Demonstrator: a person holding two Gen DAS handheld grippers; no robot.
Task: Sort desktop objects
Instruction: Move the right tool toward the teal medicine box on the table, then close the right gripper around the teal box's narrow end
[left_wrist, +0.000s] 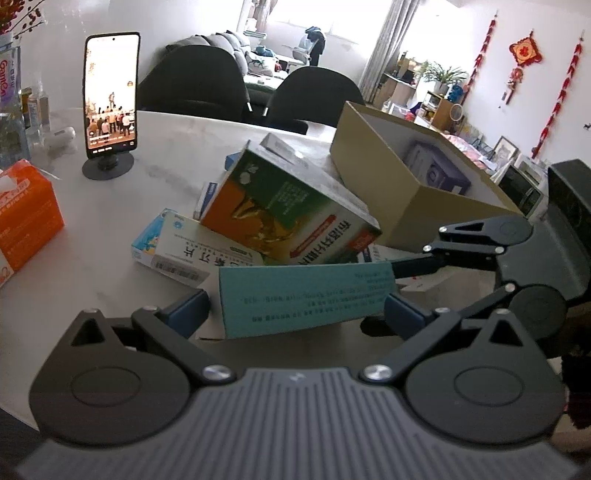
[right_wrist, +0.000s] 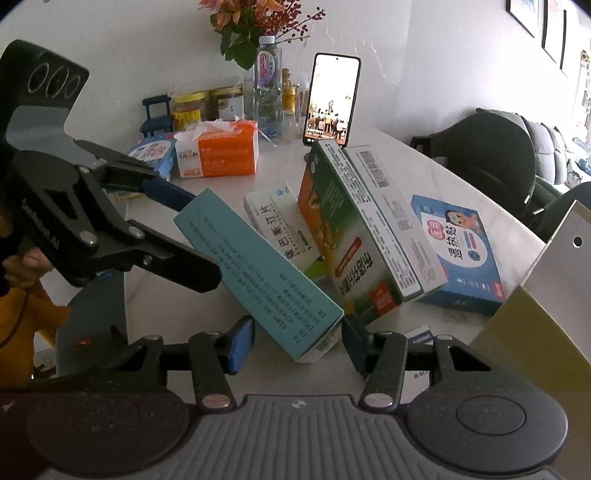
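Note:
A long teal medicine box (left_wrist: 303, 295) hangs tilted above the white table (left_wrist: 110, 280). My left gripper (left_wrist: 295, 315) is shut on it, both fingers against the box's far end in the right wrist view, where the left gripper (right_wrist: 195, 236) comes in from the left. The near end of the teal box (right_wrist: 258, 266) lies between the jaws of my right gripper (right_wrist: 299, 343). The right pad meets the box corner and a gap shows at the left pad, so it is open. A green-orange box (right_wrist: 343, 236) leans on other medicine boxes behind.
An open cardboard box (left_wrist: 406, 192) with a purple pack (left_wrist: 436, 170) inside stands at the right. A phone on a stand (left_wrist: 110, 92), an orange tissue pack (left_wrist: 26, 218), a blue fever-patch box (right_wrist: 461, 247), jars and a water bottle (right_wrist: 267, 81) sit on the table. Dark chairs (left_wrist: 314, 96) stand behind.

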